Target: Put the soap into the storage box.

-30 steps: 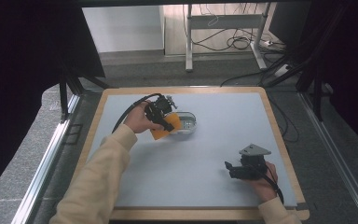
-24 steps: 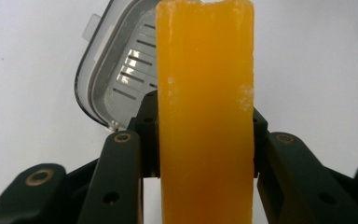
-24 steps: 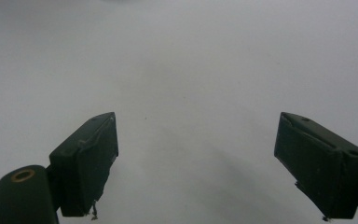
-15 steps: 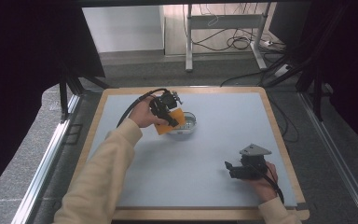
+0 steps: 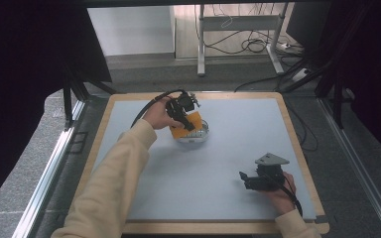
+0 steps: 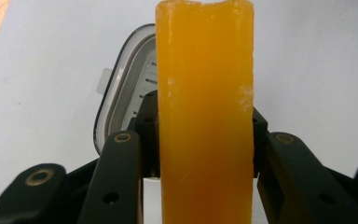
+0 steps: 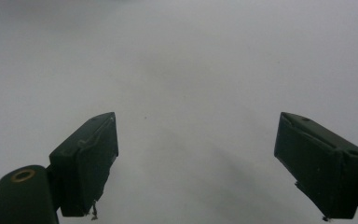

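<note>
An orange sponge (image 5: 185, 125) is clamped edge-on in my left gripper (image 5: 182, 115), above a clear plastic container (image 5: 197, 135) on the pale blue mat. In the left gripper view the sponge (image 6: 205, 112) rises as a tall orange slab between the two black jaws, which press on its sides. Behind it lies the container (image 6: 126, 98) with its transparent rim. My right gripper (image 5: 250, 179) rests low on the mat at the front right. In the right gripper view its jaws (image 7: 198, 168) stand wide apart with nothing between them.
The blue mat (image 5: 238, 148) lies on a wooden-edged table (image 5: 297, 148). Dark curtains flank both sides, and a metal stand with cables (image 5: 238, 44) sits on the floor beyond the far edge.
My left gripper has carried the sponge a little to the right and slightly up, over the container. The right gripper has stayed where it was.
</note>
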Demonstrator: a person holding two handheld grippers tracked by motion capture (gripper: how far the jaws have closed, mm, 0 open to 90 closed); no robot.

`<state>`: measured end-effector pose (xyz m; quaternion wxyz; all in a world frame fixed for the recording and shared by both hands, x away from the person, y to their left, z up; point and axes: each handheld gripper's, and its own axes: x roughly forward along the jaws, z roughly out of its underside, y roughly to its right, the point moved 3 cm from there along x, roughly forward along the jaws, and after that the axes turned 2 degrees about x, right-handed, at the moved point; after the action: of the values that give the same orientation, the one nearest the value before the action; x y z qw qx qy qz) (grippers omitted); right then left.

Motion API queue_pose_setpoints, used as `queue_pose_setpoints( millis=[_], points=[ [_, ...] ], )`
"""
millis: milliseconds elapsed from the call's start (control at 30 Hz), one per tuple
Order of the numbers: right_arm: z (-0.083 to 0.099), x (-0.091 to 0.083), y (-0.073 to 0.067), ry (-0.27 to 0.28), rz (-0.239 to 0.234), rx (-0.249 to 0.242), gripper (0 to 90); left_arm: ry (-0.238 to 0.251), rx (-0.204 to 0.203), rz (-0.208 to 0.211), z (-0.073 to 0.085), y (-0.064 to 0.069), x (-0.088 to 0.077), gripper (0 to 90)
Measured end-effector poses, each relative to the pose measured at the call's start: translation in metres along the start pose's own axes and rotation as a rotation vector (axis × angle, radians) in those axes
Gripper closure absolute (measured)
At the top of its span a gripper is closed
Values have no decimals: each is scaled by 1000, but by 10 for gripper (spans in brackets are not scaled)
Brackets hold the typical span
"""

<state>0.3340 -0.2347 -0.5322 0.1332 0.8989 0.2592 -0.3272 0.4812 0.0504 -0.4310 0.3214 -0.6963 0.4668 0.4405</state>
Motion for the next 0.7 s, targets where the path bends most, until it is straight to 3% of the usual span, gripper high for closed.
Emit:
queue_pose_setpoints(
  millis=[200, 433, 700],
  points=[
    [0, 0, 0, -1, -1, 3, 139, -1, 16, 11, -7, -5, 5, 620],
    [0, 0, 1, -1, 1, 3, 139, -27, 83, 21, -16, -8, 15, 619],
    [1, 0, 2, 1, -1, 5, 139, -36, 87, 38, -17, -20, 28, 619]
  ],
)
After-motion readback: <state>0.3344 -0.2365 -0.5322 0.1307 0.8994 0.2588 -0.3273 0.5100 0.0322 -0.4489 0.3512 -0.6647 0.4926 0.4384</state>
